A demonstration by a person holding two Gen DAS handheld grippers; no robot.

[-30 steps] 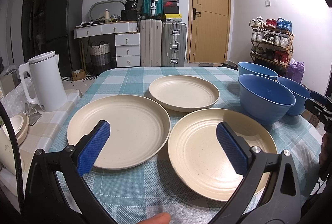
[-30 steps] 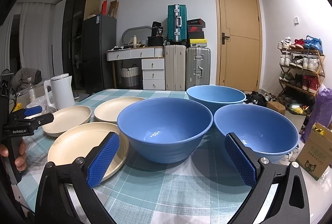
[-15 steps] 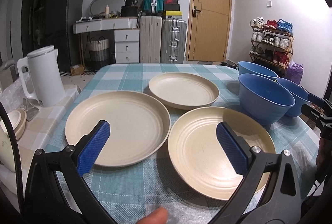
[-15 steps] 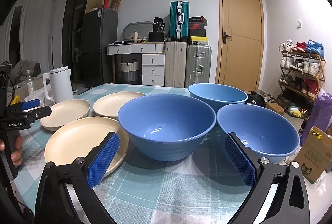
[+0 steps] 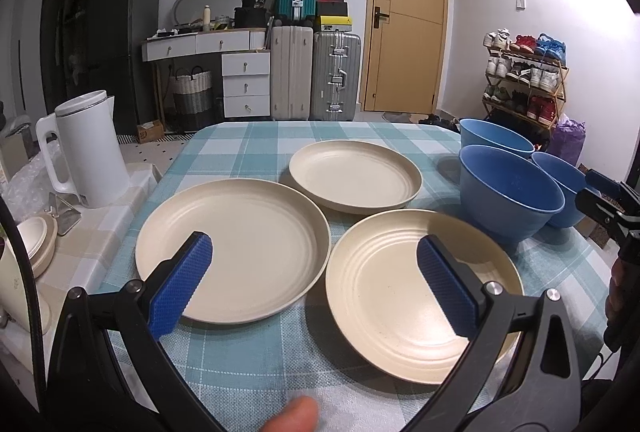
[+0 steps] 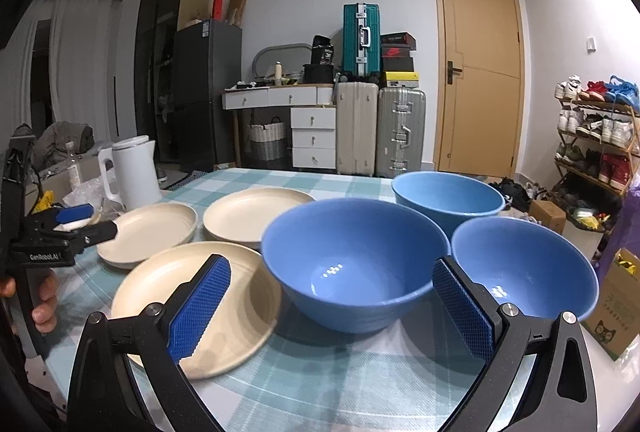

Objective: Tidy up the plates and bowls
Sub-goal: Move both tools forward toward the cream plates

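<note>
I'm holding my left tool [image 5: 314, 282] and right tool [image 6: 330, 306] spread wide, empty. Three ridged cream plates [image 5: 236, 248] are lying at eleven o'clock, three smooth blue bowls [image 6: 354, 262] at one, a white kettle [image 5: 90, 152] crowding the checked table's [image 5: 256, 360] nine o'clock edge.

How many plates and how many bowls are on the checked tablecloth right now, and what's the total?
Cream plates: 3, at left, far centre and near right.
Blue bowls: 3, nearest, far and right.
Total: 6, all separate on the checked tablecloth, none stacked yet.
</note>
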